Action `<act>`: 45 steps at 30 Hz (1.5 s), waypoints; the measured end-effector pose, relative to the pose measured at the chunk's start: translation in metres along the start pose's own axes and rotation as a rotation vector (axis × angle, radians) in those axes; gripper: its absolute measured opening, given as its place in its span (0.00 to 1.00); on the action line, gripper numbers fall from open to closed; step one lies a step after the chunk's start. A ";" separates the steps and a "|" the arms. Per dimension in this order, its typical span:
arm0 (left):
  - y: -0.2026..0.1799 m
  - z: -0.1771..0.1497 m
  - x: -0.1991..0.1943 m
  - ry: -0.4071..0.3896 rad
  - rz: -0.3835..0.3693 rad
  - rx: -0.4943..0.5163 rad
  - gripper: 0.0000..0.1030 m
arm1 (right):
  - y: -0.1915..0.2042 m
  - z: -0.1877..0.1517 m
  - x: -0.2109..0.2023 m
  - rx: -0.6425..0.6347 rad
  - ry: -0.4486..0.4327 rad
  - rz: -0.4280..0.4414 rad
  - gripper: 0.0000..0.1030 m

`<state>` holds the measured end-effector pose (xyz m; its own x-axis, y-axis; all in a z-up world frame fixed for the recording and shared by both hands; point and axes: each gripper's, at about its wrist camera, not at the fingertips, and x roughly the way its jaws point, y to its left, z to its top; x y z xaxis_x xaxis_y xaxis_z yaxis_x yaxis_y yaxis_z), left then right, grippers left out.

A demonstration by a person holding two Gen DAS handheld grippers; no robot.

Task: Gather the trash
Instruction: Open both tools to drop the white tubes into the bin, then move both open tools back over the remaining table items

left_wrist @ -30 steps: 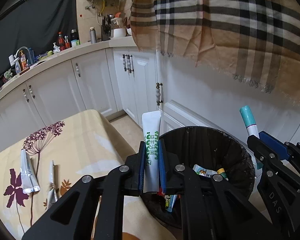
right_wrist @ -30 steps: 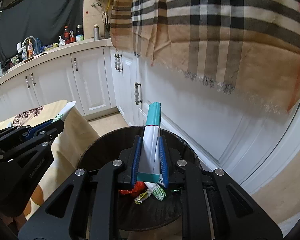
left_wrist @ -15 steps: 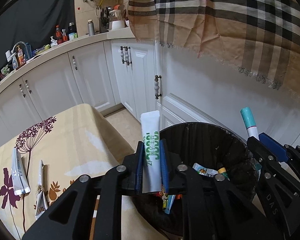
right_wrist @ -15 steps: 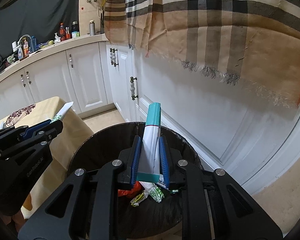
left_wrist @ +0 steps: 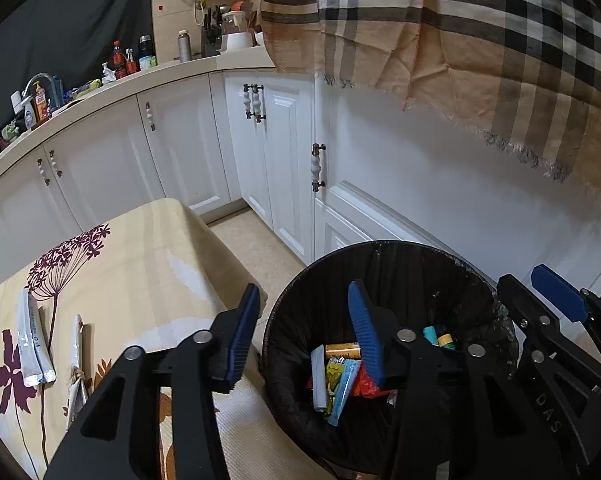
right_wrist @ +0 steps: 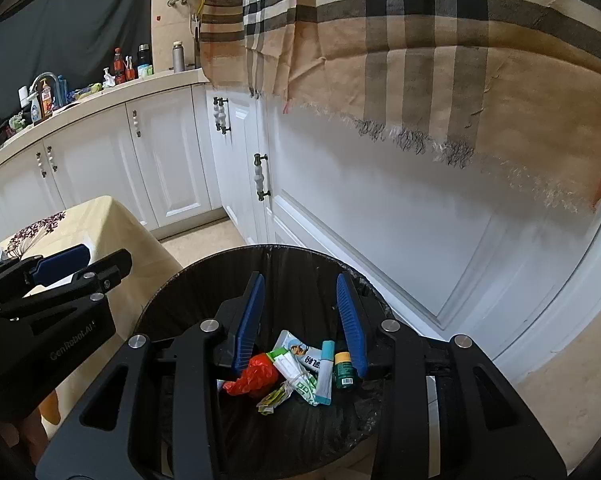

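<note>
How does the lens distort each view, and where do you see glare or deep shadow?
Left wrist view: fisheye bends the countertop into a curve, corners go black, and pale glare streaks the tablecloth. Right wrist view: cabinet doors bow outward, and the black-lined trash bin is dark inside, yet the litter stays sharp.

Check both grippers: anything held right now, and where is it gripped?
Nothing held. Left gripper and right gripper have just been opening, nothing between the jaws, above the trash bin.

Even indoor light, sharp, fisheye-warped edges
</note>
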<state>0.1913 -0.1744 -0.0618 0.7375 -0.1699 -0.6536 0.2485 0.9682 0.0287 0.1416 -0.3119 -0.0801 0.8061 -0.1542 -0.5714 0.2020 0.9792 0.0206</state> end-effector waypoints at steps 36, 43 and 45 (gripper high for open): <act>0.187 -0.069 -0.084 0.007 0.292 -0.227 0.67 | 0.152 0.007 -0.033 -0.150 0.012 0.256 0.41; 0.238 -0.096 -0.104 0.033 0.374 -0.292 0.68 | 0.205 -0.004 -0.035 -0.226 0.056 0.318 0.41; 0.253 -0.104 -0.110 0.043 0.396 -0.313 0.68 | 0.217 -0.007 -0.034 -0.244 0.068 0.331 0.41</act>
<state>0.1081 0.1083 -0.0615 0.7087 0.2230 -0.6693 -0.2501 0.9665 0.0571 0.1539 -0.0930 -0.0616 0.7649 0.1750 -0.6199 -0.2061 0.9783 0.0219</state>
